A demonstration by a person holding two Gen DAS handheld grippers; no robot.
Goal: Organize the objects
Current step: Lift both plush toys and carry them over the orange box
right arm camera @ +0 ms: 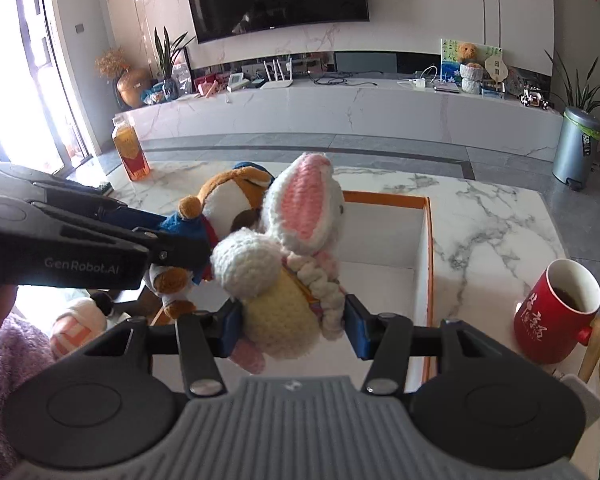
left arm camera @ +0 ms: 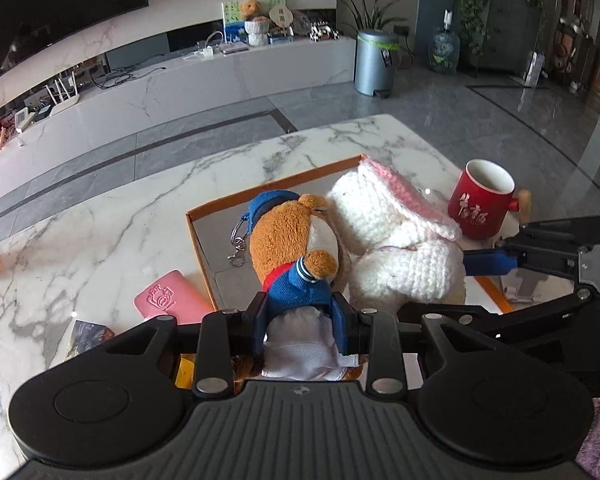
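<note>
Toys both in hand: our left gripper point(left arm camera: 300, 316) jaws clamp the plush bear point(left arm camera: 296, 248), right gripper point(right arm camera: 294, 330) jaws clamp the crochet rabbit point(right arm camera: 284, 272), both above the orange-rimmed box point(right arm camera: 428, 240). We should lower them apart, clear of the red mug point(right arm camera: 556, 312).

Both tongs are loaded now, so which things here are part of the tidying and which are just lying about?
In the job: teddy bear in left tongs, knitted rabbit in right tongs, orange-rimmed box.
Lying about: red mug, juice bottle, pink case.
</note>
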